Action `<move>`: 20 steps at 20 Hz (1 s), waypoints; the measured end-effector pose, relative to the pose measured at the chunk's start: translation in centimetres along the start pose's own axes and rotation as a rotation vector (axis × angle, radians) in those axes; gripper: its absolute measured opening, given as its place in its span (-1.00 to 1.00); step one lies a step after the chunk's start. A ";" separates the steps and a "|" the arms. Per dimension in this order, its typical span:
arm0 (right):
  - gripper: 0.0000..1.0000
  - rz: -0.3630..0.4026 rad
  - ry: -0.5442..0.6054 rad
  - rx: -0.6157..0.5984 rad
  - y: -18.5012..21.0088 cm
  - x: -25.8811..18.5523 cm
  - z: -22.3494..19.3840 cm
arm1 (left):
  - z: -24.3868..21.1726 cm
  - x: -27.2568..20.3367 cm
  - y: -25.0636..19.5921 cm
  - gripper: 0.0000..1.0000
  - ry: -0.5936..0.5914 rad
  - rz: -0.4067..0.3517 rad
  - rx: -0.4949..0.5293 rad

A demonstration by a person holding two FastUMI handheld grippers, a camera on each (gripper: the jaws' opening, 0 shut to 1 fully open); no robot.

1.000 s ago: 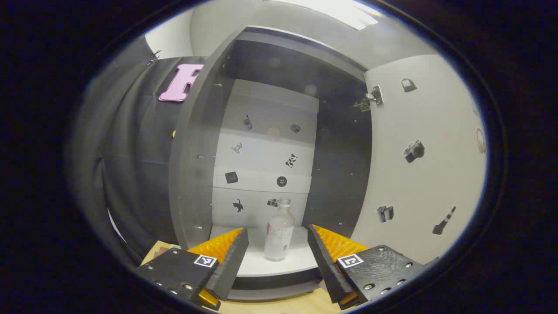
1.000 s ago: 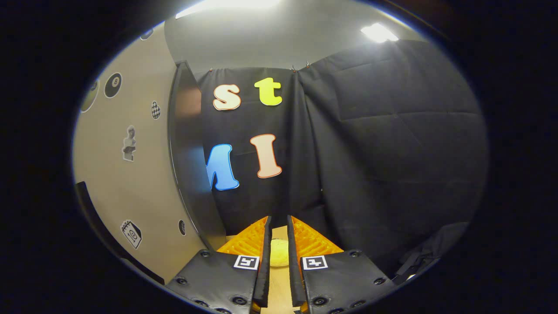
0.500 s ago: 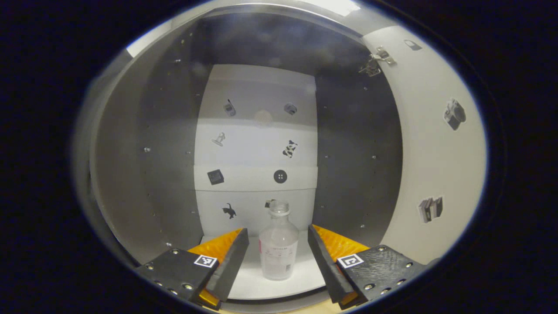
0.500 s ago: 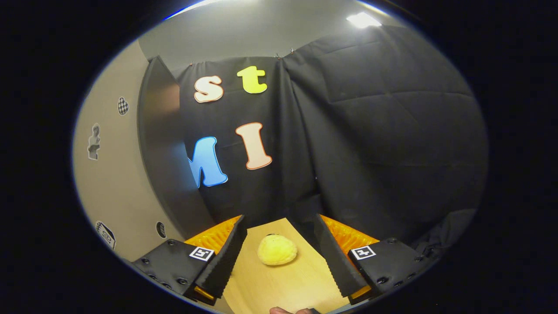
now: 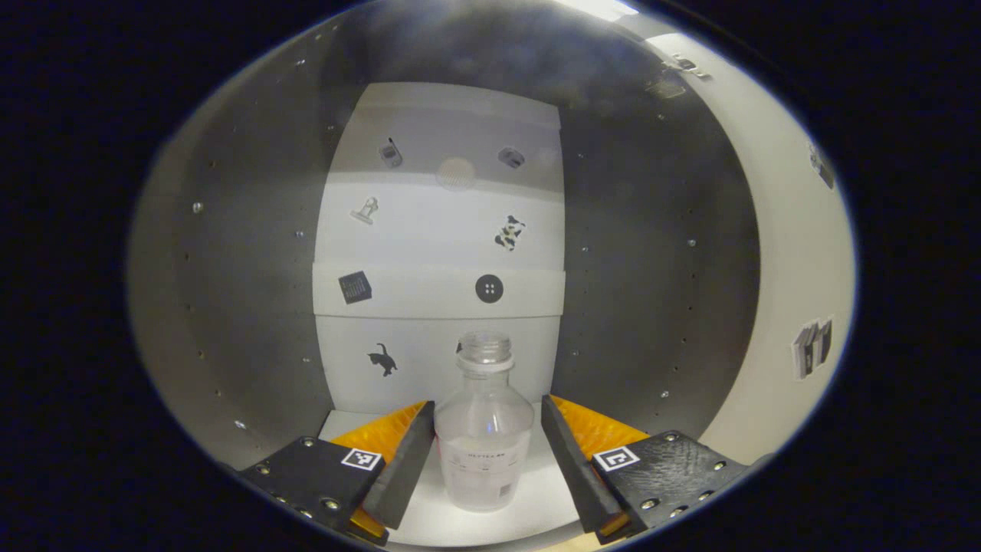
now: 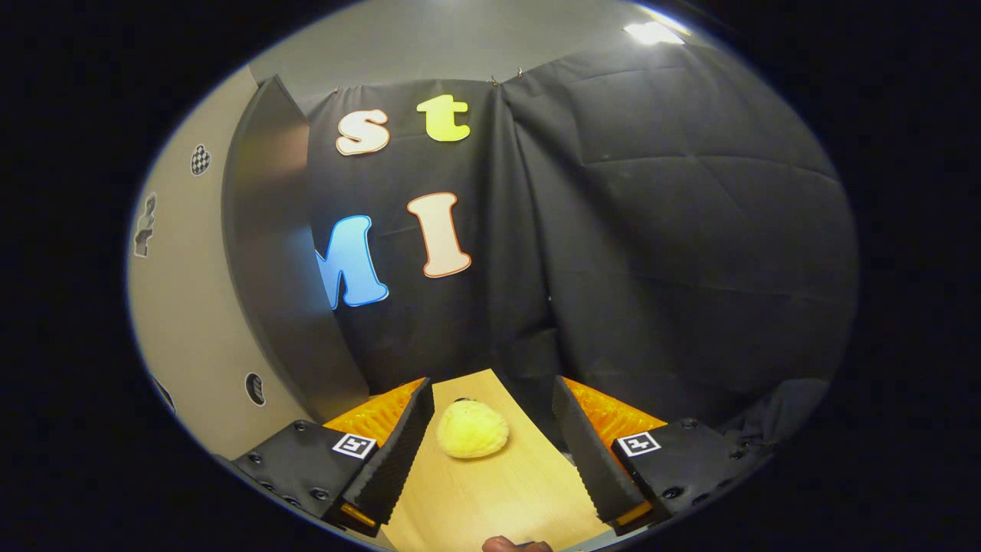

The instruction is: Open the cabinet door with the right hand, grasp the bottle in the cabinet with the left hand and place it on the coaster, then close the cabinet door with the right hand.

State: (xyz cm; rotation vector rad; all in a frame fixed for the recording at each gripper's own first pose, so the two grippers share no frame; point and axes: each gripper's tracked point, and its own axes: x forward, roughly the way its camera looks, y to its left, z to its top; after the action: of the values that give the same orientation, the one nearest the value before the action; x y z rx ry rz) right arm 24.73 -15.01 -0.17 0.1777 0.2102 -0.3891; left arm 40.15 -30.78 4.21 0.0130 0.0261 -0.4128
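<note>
Reaching into the cabinet (image 5: 230, 307), the left gripper (image 5: 484, 460) has its two fingers spread wide, one on each side of the bottle (image 5: 484, 437) but seemingly apart from it. The bottle stands upright on the white cabinet floor (image 5: 529, 521), between the fingers and near the front edge, its mouth uncapped. The cabinet door (image 5: 797, 291) hangs swung open at the right of the left gripper view.

In the right gripper view the same door (image 6: 191, 307) shows at the left edge, and the right gripper (image 6: 490, 452) hovers over the wooden table (image 6: 490, 506) with its fingers parted, pinching nothing. A yellow soft object (image 6: 471, 429) lies on the table between them, ahead of the fingertips.

My judgement is that the grasp is the step in hand and the risks lie there. Should the fingers close off-centre, one would push the light, clear bottle first and tip or slide it. Closing too high, on the sloped shoulder, could let it squirt out. With no cap visible, a tilt on the way out could spill any contents. The bottle could also clip the cabinet's side wall.

Count: one bottle, one cabinet, one door, two grippers, one yellow object. I cannot pick out a coaster for certain.
</note>
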 end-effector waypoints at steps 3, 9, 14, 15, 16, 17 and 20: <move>0.96 0.010 0.009 0.006 0.2 0.3 -0.3 | -1.8 0.7 0.2 0.69 0.032 0.005 -0.073; 0.96 0.026 0.043 0.011 0.1 0.7 -1.4 | -1.7 0.3 0.9 0.70 -0.002 0.016 -0.174; 0.96 0.029 0.041 0.026 -0.1 0.1 -1.8 | -1.0 -1.6 0.3 0.43 -0.036 -0.007 -0.162; 0.96 0.032 0.041 0.031 -0.1 -0.1 -2.0 | -0.7 -2.2 0.2 0.43 -0.046 -0.008 -0.142; 0.96 0.034 0.039 0.034 -0.1 -0.3 -2.0 | -0.2 -2.8 0.2 0.44 -0.056 -0.003 -0.118; 0.96 0.038 0.037 0.038 0.1 -0.6 -2.1 | 0.2 -3.6 0.2 0.43 -0.067 -0.002 -0.095; 0.96 0.058 0.036 0.046 0.6 -1.4 -2.2 | 1.9 -7.1 -0.6 0.39 -0.100 -0.024 -0.061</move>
State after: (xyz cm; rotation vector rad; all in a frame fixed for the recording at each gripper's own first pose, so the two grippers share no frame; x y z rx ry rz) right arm 23.30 -13.51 -1.88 0.2357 0.2307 -0.3333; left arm 33.49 -28.49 6.26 -0.0686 -0.0602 -0.4363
